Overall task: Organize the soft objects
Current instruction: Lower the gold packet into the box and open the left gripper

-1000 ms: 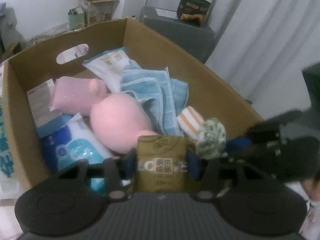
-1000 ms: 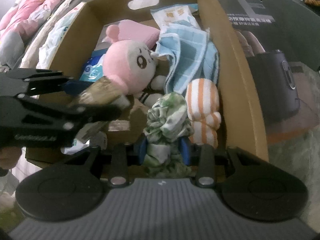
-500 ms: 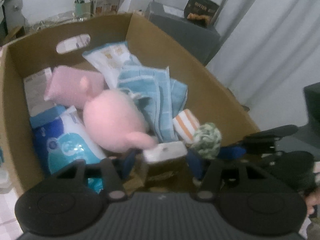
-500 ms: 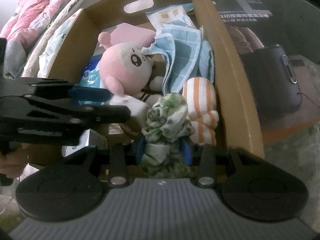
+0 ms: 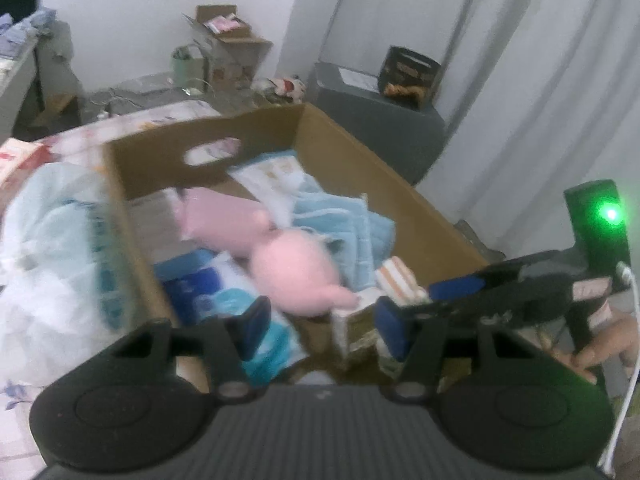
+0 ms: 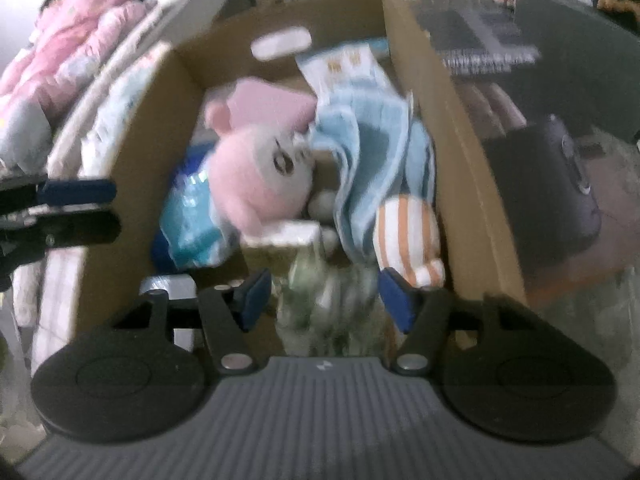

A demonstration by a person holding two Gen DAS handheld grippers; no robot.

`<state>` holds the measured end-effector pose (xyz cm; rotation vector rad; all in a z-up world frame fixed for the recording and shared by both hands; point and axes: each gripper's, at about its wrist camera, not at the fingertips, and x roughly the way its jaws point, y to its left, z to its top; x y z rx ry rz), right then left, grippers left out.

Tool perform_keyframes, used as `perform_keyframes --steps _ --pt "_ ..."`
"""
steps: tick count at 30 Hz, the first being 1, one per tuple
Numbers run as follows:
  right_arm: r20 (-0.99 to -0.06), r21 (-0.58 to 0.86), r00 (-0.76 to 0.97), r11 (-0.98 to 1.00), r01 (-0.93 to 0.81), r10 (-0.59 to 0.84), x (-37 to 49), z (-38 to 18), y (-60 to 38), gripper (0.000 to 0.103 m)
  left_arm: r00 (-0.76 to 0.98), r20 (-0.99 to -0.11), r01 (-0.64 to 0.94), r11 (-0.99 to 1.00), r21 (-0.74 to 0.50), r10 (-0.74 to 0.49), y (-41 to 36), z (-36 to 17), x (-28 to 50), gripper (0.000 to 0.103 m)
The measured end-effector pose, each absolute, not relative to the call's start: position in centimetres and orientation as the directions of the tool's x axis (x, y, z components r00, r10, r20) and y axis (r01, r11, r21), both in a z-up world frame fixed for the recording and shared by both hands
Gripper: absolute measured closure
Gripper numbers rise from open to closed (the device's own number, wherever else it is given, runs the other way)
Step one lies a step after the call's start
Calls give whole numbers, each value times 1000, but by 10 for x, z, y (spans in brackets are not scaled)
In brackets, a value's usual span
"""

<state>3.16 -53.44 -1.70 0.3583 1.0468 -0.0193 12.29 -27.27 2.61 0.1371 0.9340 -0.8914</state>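
Left gripper (image 5: 318, 322) let go of the gold pack (image 5: 356, 330) and pulled up and back; the jaws have just been opening and now stand about half apart, nothing between the pads. The pack lies tilted in the box's (image 5: 432, 220) near corner, just ahead of the fingertips and against the plush (image 5: 296, 272).

Box is plain brown cardboard with an oval handle slot. Inside, left to right: glossy blue tissue pack (image 6: 192, 216), round pink fuzzy plush, rumpled light-blue towel (image 6: 372, 148), orange-and-white striped roll (image 6: 408, 236) (rolled cloth, soft looking).

Right gripper (image 6: 324, 298) has just been opening too, jaws now clearly wider than a second ago. The green-and-white printed fabric bundle (image 6: 332, 304) sits crumpled between the pads; they no longer squeeze it, with a gap visible at each side (blurry frame). It rests at the box's near end, touching the striped roll.
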Motion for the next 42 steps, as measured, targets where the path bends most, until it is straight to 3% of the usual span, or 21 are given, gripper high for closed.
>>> perform_keyframes --steps 6,11,16,20,30,34,42 --pt "-819 283 546 951 122 174 40 -7 -518 44 353 -724 673 698 -243 -592 -223 32 123 43" --pt "-856 187 505 978 94 115 54 -21 -496 44 367 -711 630 722 -285 -600 -196 28 123 43" --pt "-881 193 457 975 113 122 69 -42 -491 44 358 -696 607 721 -333 -622 -177 22 118 42" --pt "-883 261 438 952 163 167 70 -53 -496 51 375 -689 598 730 -332 -620 -165 19 114 41" --pt "-831 542 395 732 414 392 57 -62 -532 50 384 -662 595 721 -355 -643 -148 16 109 40" --pt "-852 517 384 692 504 356 53 -68 -542 45 380 -663 601 717 -353 -645 -144 14 105 38" --pt "-855 452 469 763 461 223 33 -27 -529 38 455 -641 639 728 -250 -619 -132 18 87 27"
